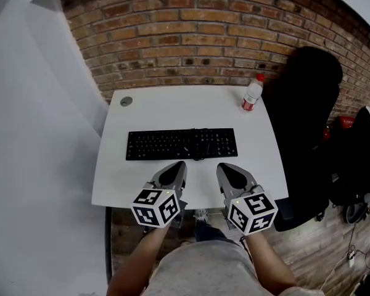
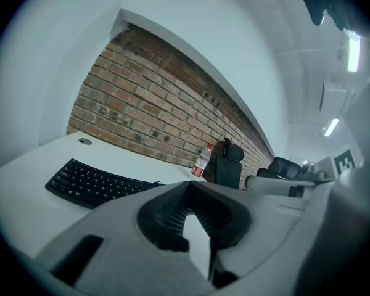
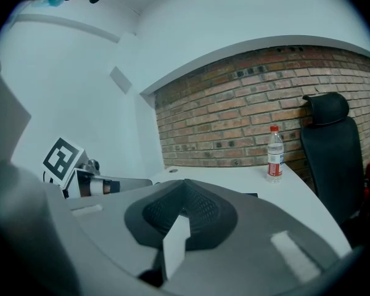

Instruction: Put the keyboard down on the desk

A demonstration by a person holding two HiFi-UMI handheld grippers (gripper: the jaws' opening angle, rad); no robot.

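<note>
A black keyboard lies flat across the middle of the white desk, and neither gripper touches it. In the left gripper view the keyboard sits ahead and to the left of the jaws. My left gripper hovers over the desk's front strip, just short of the keyboard's near edge. Its jaws are shut, tips together, with nothing between them. My right gripper is beside it at the same distance from the keyboard, also shut and empty.
A clear bottle with a red cap and label stands at the desk's back right corner. A black office chair is close against the desk's right side. A round cable grommet is at the back left. A brick wall runs behind the desk.
</note>
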